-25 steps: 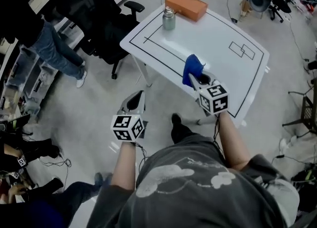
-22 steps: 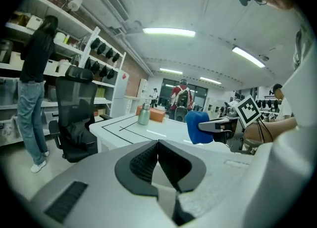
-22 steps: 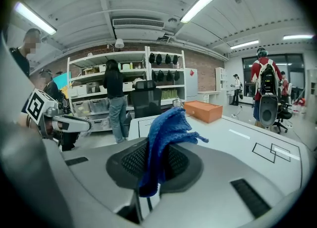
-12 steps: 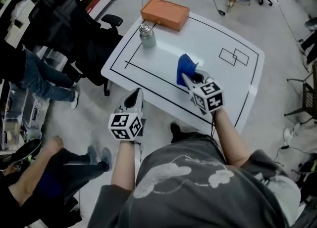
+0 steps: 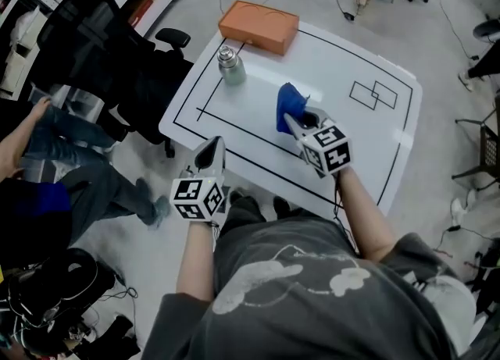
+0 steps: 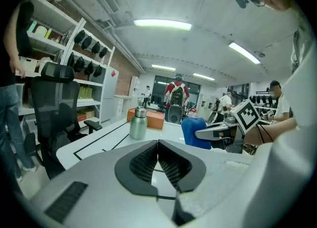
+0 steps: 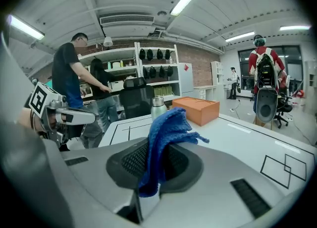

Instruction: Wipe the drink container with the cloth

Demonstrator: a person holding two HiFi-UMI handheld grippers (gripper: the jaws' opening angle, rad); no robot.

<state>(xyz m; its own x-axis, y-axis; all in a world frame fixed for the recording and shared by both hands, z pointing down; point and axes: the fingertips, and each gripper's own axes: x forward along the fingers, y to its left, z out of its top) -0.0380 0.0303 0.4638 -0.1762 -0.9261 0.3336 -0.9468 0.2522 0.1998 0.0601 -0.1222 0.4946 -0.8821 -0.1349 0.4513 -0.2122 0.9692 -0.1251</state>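
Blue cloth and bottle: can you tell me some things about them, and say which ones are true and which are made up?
1. The right gripper pinches the blue cloth in its fingers. True.
2. The left gripper is holding the bottle. False: its fingers are shut on nothing, and the bottle stands on the table.
3. The bottle is lying on its side. False: it stands upright.
4. An orange box sits near the table's far edge, close to the bottle. True.
5. The cloth is touching the bottle. False: they are apart.
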